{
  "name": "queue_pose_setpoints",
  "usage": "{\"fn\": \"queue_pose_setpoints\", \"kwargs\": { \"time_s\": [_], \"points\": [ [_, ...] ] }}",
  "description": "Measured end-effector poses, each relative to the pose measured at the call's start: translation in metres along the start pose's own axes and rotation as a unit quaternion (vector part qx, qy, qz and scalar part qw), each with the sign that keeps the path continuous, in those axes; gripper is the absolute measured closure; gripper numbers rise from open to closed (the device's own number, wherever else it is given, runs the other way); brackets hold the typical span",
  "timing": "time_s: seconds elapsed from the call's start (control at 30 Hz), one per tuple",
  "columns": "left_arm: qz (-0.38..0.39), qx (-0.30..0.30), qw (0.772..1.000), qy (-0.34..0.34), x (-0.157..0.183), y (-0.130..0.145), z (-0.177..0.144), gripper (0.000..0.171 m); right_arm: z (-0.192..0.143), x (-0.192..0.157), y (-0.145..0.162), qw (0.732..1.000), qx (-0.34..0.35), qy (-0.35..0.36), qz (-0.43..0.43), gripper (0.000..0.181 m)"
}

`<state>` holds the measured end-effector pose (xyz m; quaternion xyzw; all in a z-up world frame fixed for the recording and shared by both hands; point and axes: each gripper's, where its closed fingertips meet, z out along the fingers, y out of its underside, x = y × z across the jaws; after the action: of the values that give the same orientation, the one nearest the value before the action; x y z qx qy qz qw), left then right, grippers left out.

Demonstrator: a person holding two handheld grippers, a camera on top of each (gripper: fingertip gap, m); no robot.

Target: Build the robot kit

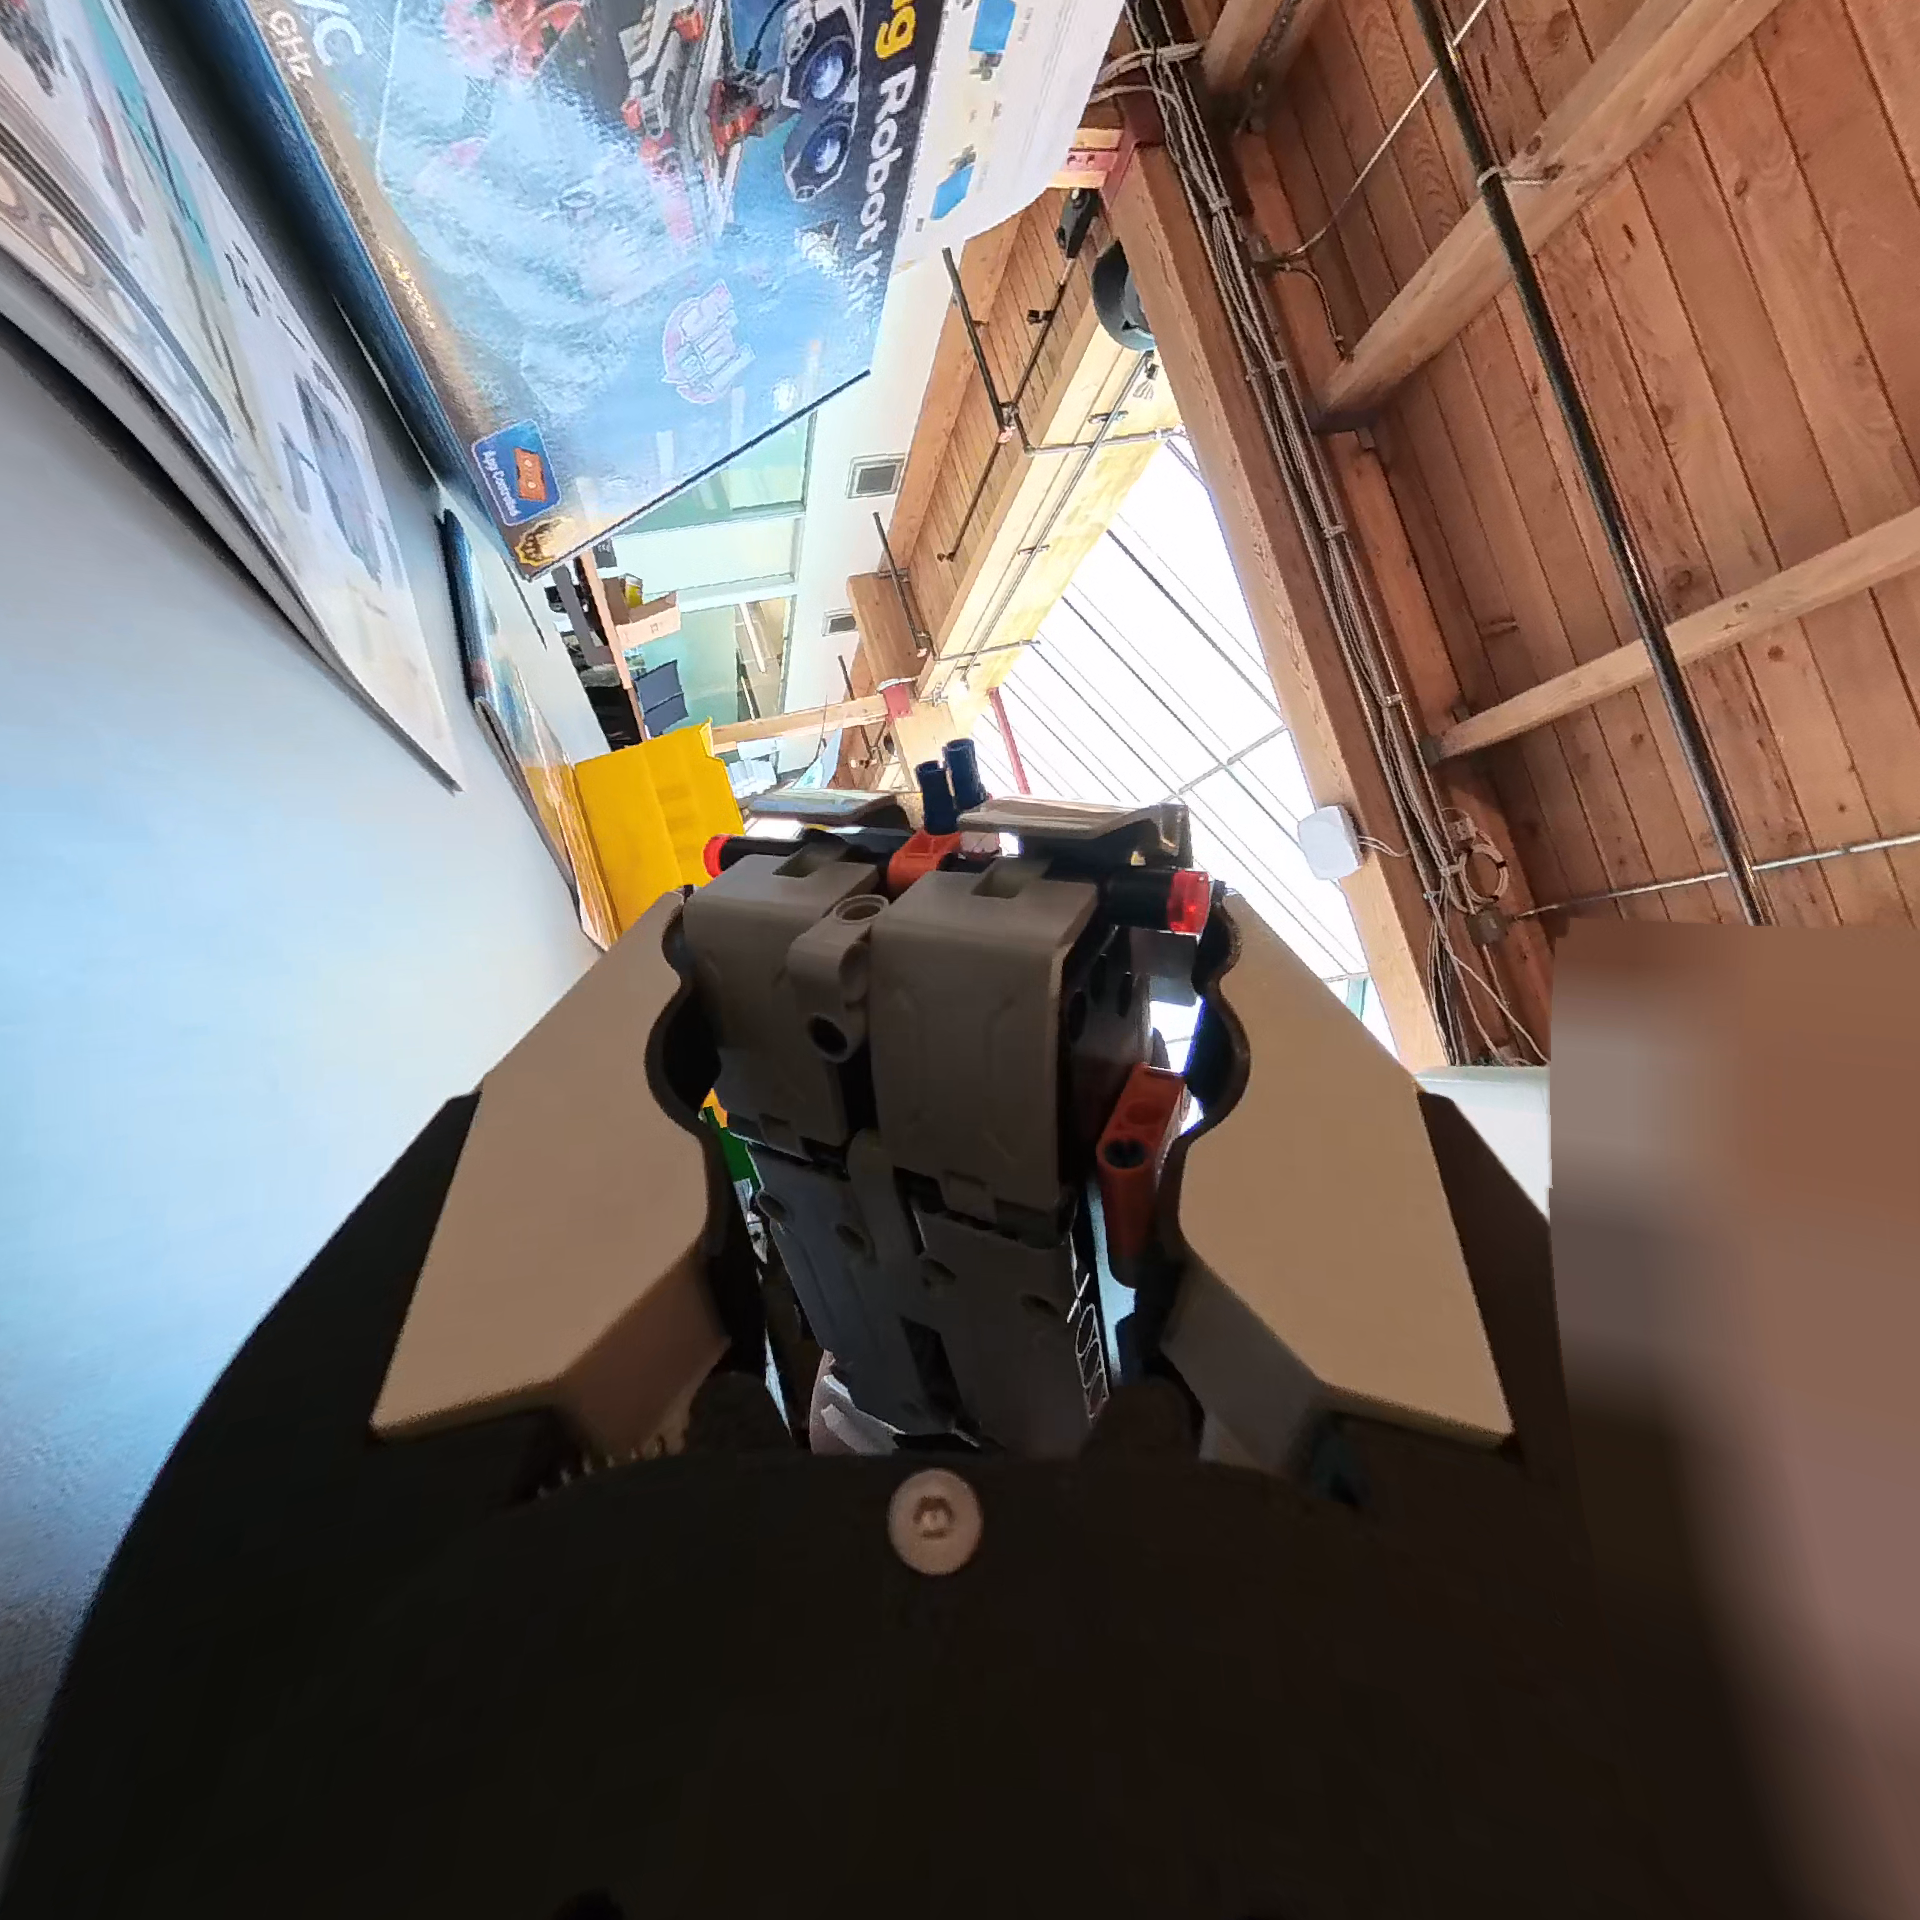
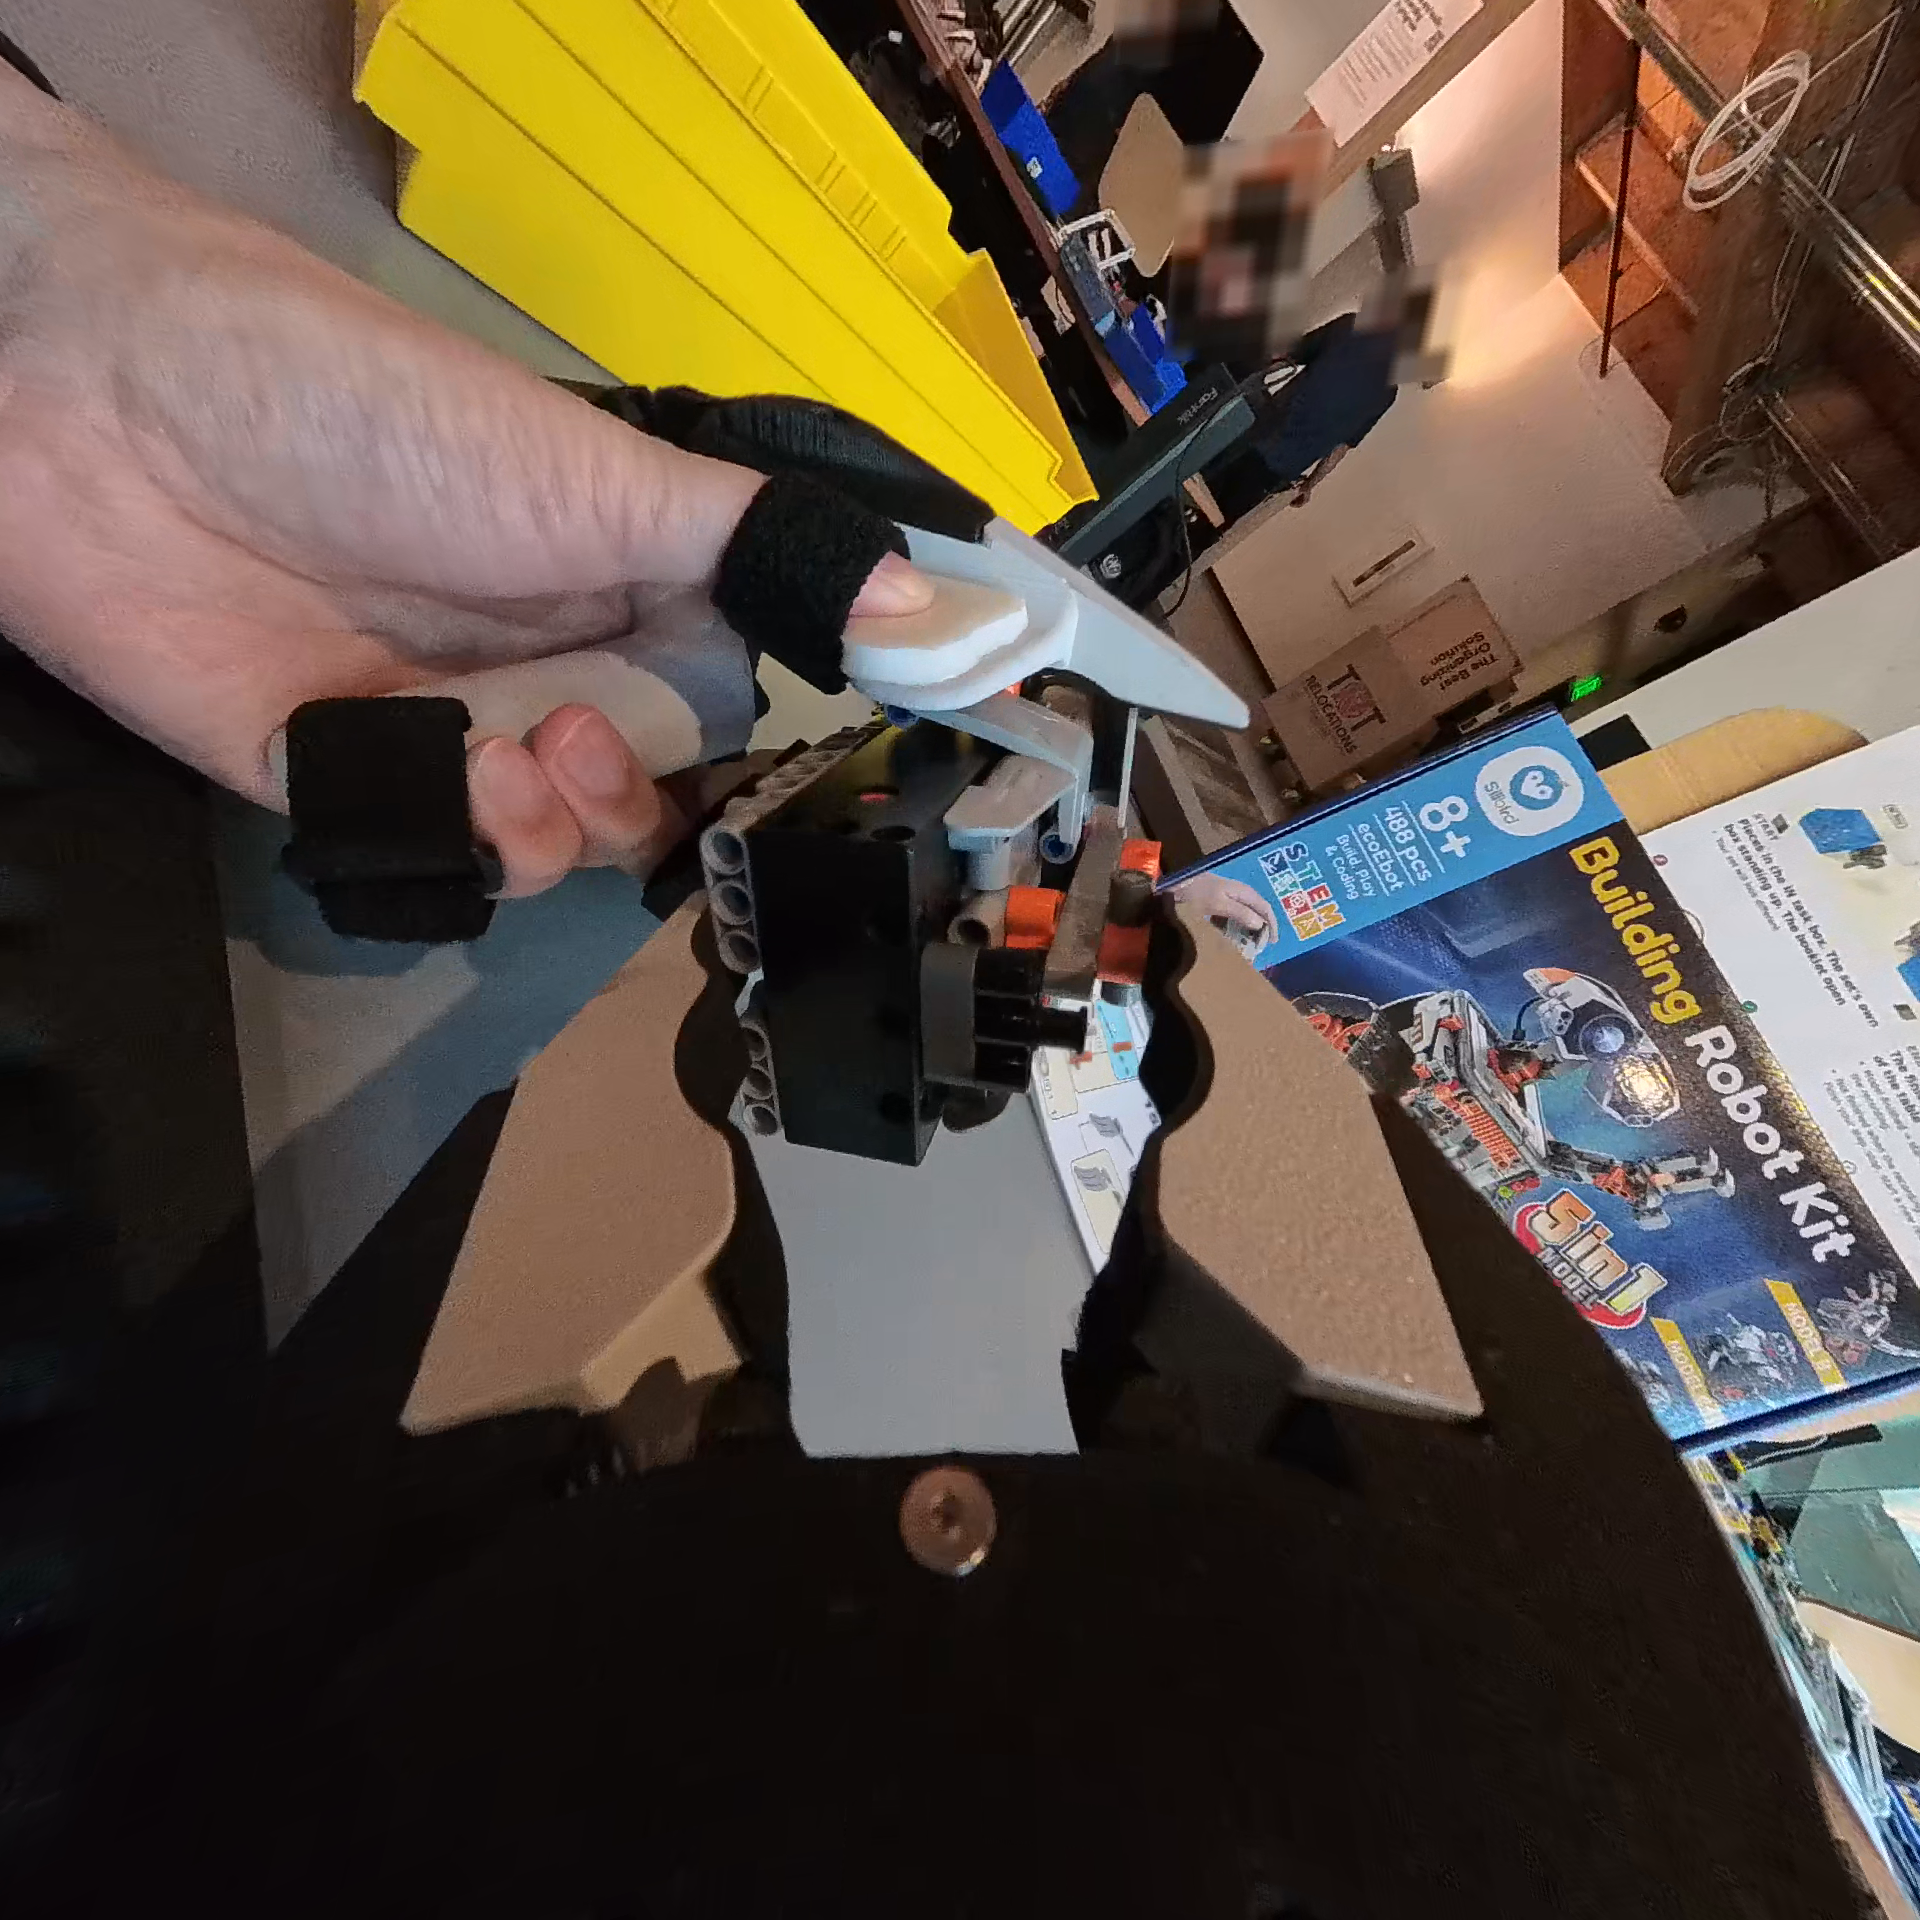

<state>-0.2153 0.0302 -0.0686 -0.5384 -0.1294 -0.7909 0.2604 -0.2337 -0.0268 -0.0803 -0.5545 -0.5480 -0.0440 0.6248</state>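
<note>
Spreading across the upper left of the left wrist view: white tabletop [image 1: 208,935], glossy blue printed cardboard kit box [image 1: 644,270], open white instruction booklet [image 1: 239,395], yellow plastic bin [image 1: 649,831] behind. Filling the frame's centre: grey, black and orange plastic building-brick model [image 1: 914,1091], clenched between the tan fingers of the left gripper [image 1: 940,997]. Showing in the right wrist view: same model [image 2: 862,997] mid-frame, touching both tan fingers of the right gripper [image 2: 935,997], apparently gripped. At upper left, a bare hand [image 2: 343,540] with black straps, touching the model's top.
</note>
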Motion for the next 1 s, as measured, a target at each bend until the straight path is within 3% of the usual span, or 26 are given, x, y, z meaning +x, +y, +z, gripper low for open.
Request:
{"fn": "queue_pose_setpoints", "kwargs": {
  "time_s": [0.4, 0.67, 1.0],
  "points": [
    [-0.002, -0.034, 0.999, 0.038, 0.014, 0.004, 0.006, 0.08, -0.007, 0.01, -0.011, 0.998, 0.055, 0.034, -0.004, 0.104],
    [-0.066, -0.021, 0.995, 0.069, 0.015, -0.002, 0.005, 0.08, -0.015, 0.023, -0.014, 0.994, 0.062, 0.079, -0.037, 0.114],
    [-0.03, -0.03, 0.997, 0.062, 0.017, 0.001, 0.006, 0.08, -0.013, 0.018, -0.014, 0.995, 0.051, 0.072, -0.05, 0.11]
  ]
}}
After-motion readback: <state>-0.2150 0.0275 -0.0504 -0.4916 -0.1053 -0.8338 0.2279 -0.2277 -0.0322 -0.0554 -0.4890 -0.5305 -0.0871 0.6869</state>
